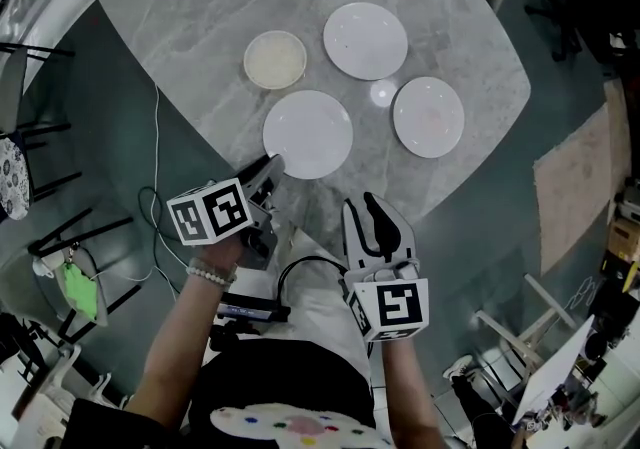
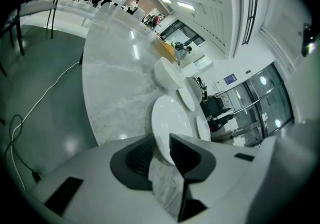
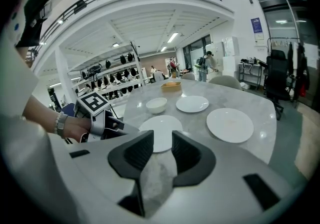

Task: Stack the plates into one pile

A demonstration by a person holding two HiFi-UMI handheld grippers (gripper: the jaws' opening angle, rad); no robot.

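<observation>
The right gripper (image 3: 162,136) is hanging just off the near edge of the marble table (image 1: 200,17), its jaws standing apart with nothing between them. The left gripper (image 1: 268,169) is pointing down at the nearest plate (image 1: 308,134), jaws apart, with the plate's near rim lining up in the gap; no clamp is showing. Beyond, a second plate (image 1: 428,117) is lying to the right, a small cream bowl (image 1: 275,59) to the far left, and a third plate (image 1: 365,40) farthest. All 3 plates are lying apart, none stacked.

Judgement: pickup of the nearest plate is beginning. The lower pad should be sliding under the rim, closing squarely before lifting level.
</observation>
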